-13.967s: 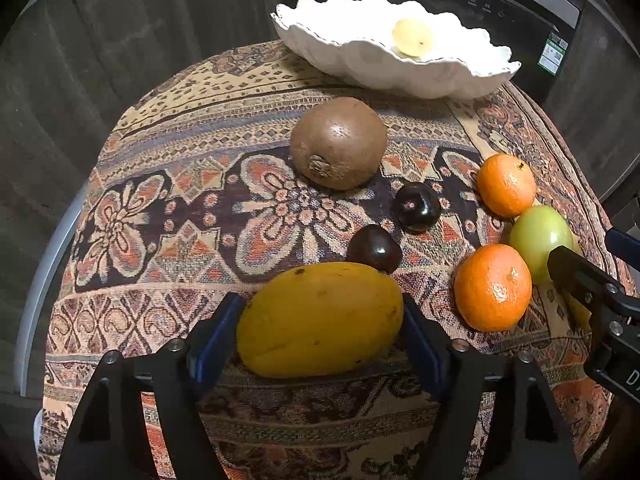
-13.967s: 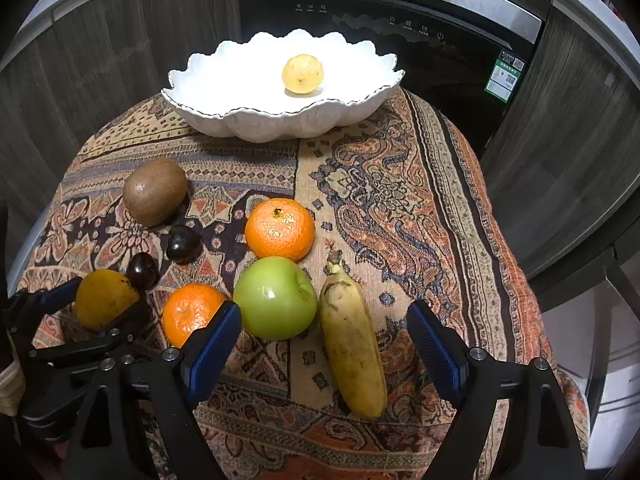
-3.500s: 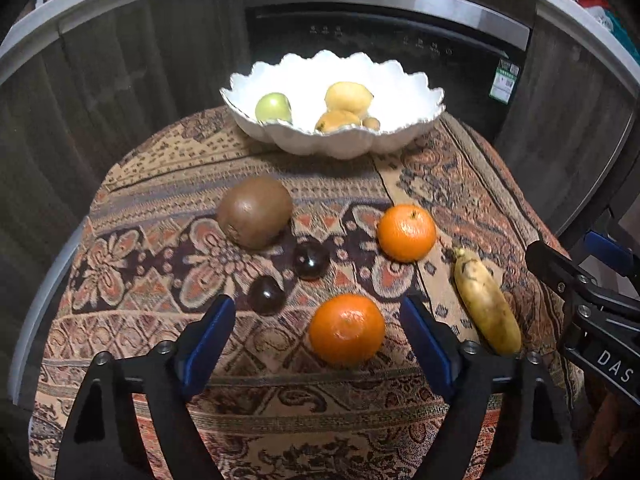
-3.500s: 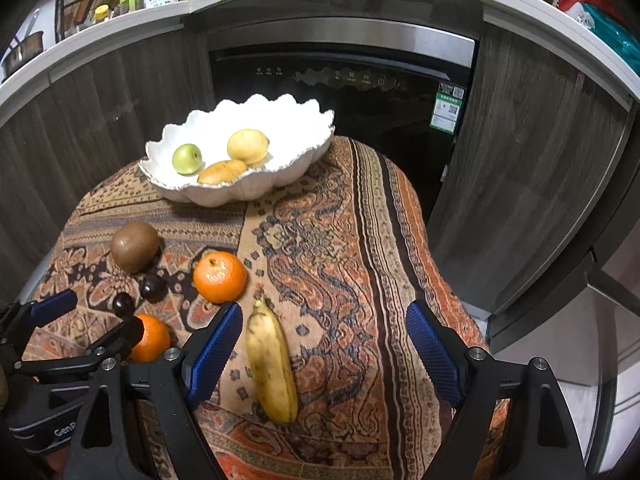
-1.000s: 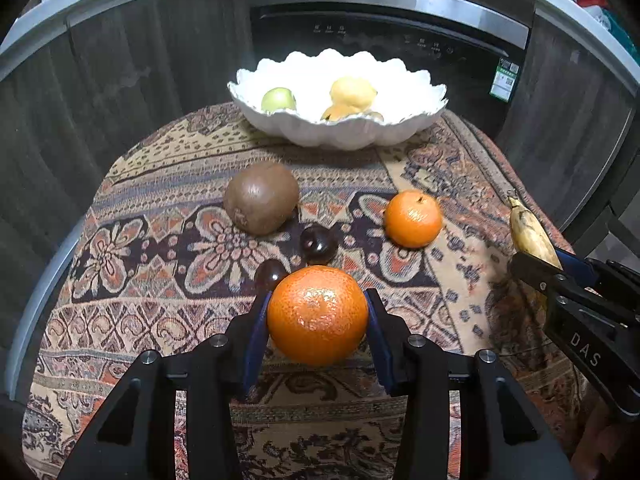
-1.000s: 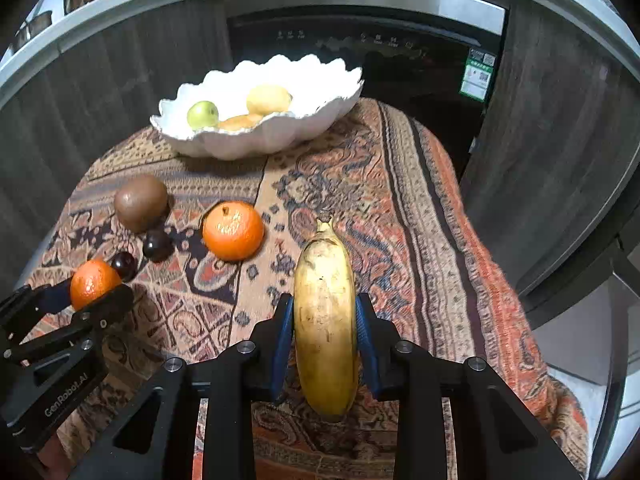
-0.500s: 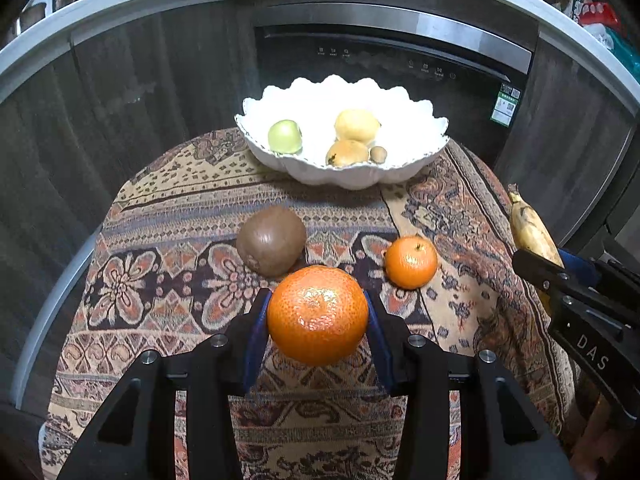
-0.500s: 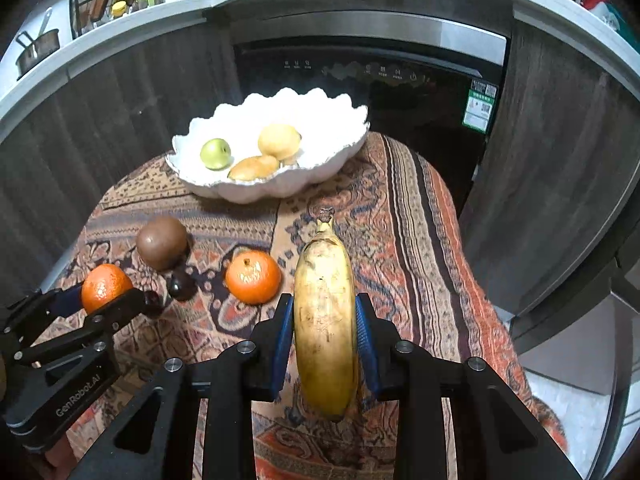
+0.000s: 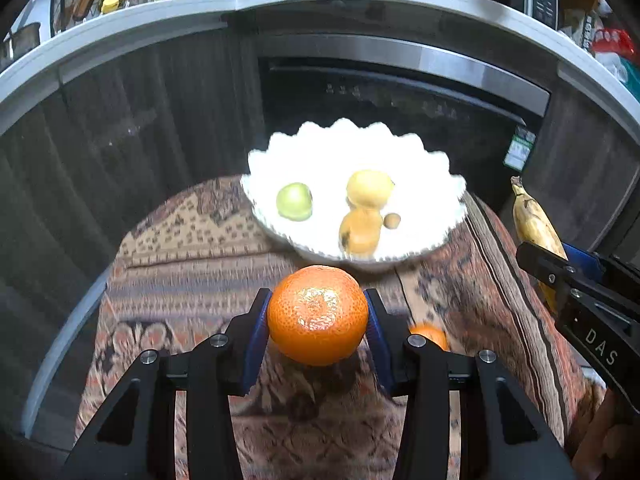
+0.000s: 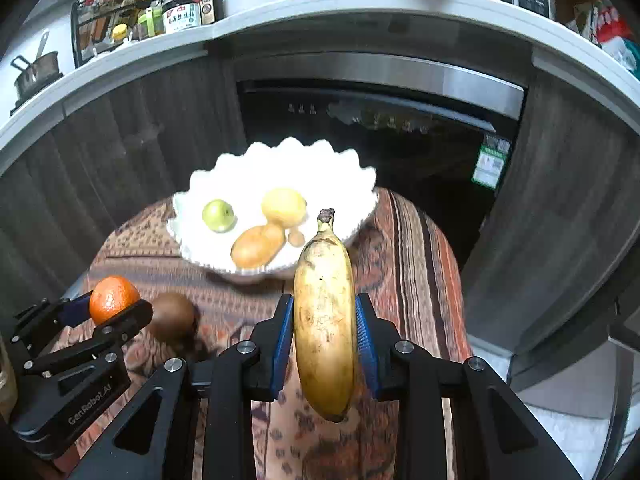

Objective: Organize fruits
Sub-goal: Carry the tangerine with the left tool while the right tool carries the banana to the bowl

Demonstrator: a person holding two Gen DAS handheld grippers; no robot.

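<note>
Right gripper [image 10: 323,344] jaws closed down on a banana [image 10: 324,320] — blue pads press both flanks at mid-length, fruit clear of the worktop [image 10: 416,248]. Banana's long axis runs along the jaws, stem tip pointing to 12 o'clock, blunt end hanging back past the pads at 6. Stem tip lines up with the near right rim of the white scalloped bowl [image 10: 360,184], which lies at 11–12 o'clock from the jaws. The coming move likely means carrying forward and slightly left.

Left gripper [image 9: 318,316] jaws part-closed on an orange mandarin [image 9: 318,314], pinched at its widest, lifted off the cloth. Bowl straight ahead at 12 o'clock, rim just beyond the fruit in view.

Bowl already holds a green apple [image 10: 218,216], a yellow lemon-like fruit [image 10: 283,206], and a mango [image 10: 258,245]. Kiwi [image 10: 173,317] and second mandarin [image 9: 430,334] remain on the worktop. Neither gripper is clearly nearer the bowl.
</note>
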